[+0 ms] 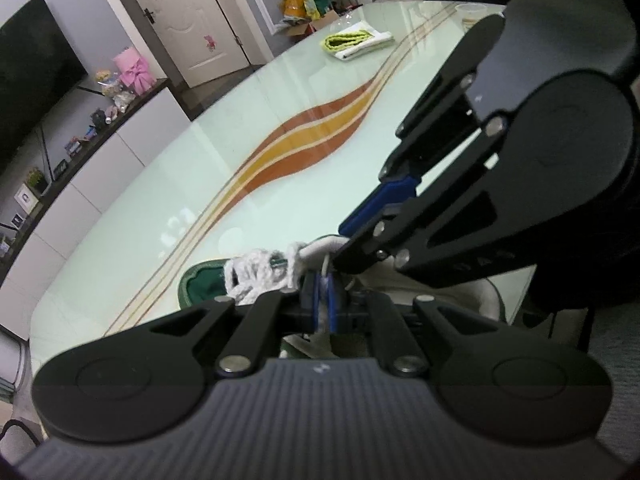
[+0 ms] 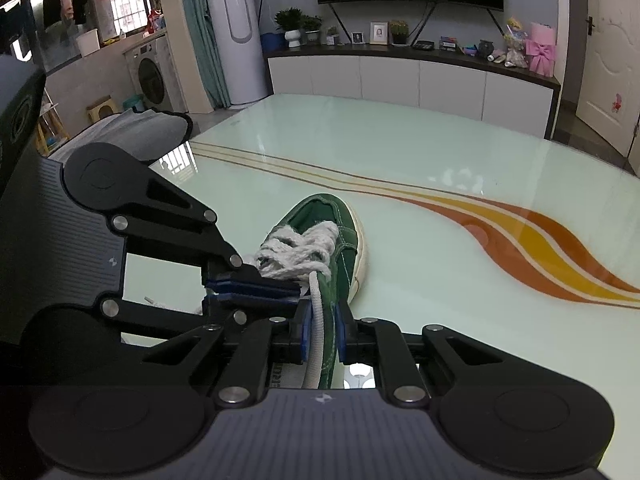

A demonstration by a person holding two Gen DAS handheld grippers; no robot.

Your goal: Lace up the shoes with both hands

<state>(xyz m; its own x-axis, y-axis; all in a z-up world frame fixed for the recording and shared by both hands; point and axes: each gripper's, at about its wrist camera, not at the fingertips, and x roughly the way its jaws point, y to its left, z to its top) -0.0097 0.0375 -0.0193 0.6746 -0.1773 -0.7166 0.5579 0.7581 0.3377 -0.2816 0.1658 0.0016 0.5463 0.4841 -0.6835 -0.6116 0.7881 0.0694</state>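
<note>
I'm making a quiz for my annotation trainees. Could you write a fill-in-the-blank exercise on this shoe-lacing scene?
1. The canvas sneaker with the white rubber sole is ____ in colour.
2. The right gripper has its jaws closed on a white ____ and the sneaker's edge.
3. The sneaker rests on a glossy pale table with an orange and ____ wave pattern.
4. On the far end of the table lies a folded white cloth with a ____ edge.

Missing words: green; lace; yellow; yellow-green

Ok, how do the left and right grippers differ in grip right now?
The left gripper has its pads almost together on a lace strand. The right gripper stands wider, around lace plus green shoe canvas. Left reaches in sideways, right along the shoe. Both clamp at the lacing.
</note>
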